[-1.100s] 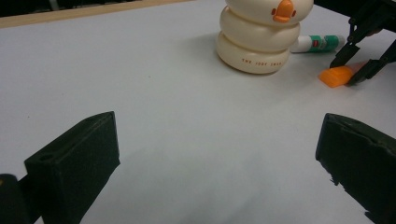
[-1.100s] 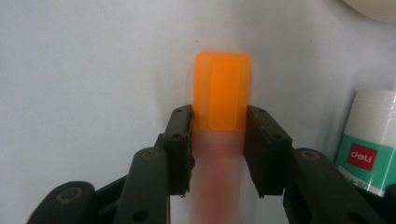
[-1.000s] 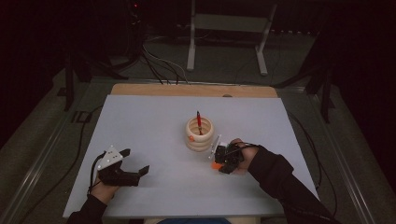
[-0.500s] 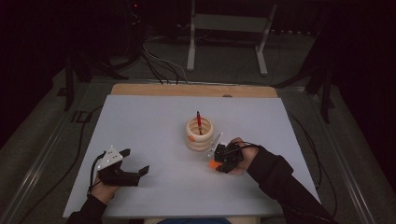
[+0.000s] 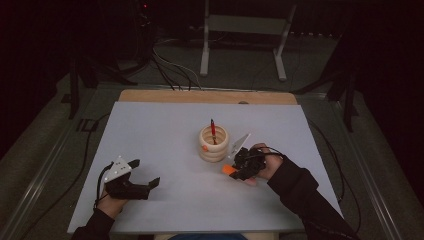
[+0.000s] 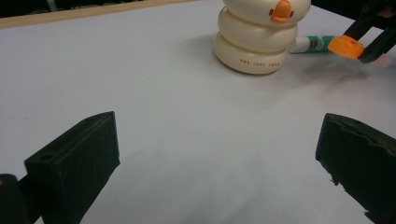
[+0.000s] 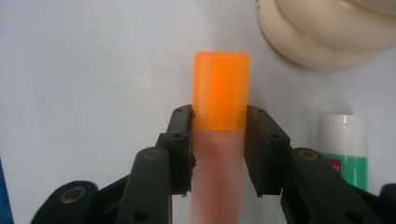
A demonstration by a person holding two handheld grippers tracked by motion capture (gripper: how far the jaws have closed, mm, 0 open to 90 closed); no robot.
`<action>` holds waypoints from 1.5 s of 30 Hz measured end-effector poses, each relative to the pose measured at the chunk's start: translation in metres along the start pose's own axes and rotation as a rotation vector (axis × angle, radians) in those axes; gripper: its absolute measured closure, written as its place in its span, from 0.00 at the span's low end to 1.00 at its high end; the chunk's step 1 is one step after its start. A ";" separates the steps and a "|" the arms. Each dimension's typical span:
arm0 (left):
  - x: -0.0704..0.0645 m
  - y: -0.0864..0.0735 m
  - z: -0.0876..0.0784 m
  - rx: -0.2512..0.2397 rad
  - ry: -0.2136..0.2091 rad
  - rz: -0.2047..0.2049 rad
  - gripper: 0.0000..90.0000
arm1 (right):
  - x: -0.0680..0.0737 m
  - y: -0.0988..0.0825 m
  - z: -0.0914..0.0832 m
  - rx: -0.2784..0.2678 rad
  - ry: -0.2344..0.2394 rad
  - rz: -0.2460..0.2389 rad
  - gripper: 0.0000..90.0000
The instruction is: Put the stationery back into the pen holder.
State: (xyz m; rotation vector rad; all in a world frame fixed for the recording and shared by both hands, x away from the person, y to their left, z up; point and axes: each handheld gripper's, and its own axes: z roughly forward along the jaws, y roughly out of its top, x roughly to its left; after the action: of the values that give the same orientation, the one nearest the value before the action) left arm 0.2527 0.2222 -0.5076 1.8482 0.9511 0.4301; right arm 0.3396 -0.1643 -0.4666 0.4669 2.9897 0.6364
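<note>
right gripper (image 7: 218,154): jaws clamped on orange-capped marker (image 7: 221,91) | change: marker now lifted off surface (image 5: 165,130), beside duck holder (image 5: 213,144) | next: likely drop into holder | left gripper (image 6: 219,158): jaws wide, idle

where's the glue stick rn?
Glue stick lies on the white table, right of the cream duck-faced holder in the left gripper view, behind the right gripper.

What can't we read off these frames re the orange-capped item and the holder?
- Orange-capped item: its body below the cap is blurred in the right gripper view, flanked by the right gripper; type unclear.
- Glue stick: one end hidden behind the duck holder in the left gripper view.
- Holder's inside: too small in the high view.
</note>
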 end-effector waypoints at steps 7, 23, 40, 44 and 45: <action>0.000 0.000 0.000 -0.001 -0.001 0.000 0.00 | 0.000 0.000 -0.013 -0.088 0.000 0.043 0.72; 0.000 0.000 -0.001 -0.001 -0.001 0.001 0.00 | -0.001 0.007 -0.043 -0.307 -0.035 0.117 0.72; 0.000 0.000 -0.001 -0.002 -0.001 0.003 0.00 | -0.005 0.016 -0.069 -0.555 -0.135 0.233 0.72; 0.000 0.000 -0.001 -0.002 -0.002 0.003 0.00 | -0.006 0.018 -0.073 -0.597 -0.159 0.268 0.72; 0.000 0.000 -0.001 -0.002 -0.002 0.003 0.00 | -0.006 0.018 -0.073 -0.597 -0.159 0.268 0.72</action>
State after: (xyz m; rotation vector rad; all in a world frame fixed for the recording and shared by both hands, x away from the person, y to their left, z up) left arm 0.2524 0.2227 -0.5073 1.8482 0.9458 0.4312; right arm 0.3429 -0.1787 -0.3927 0.8152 2.4315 1.3733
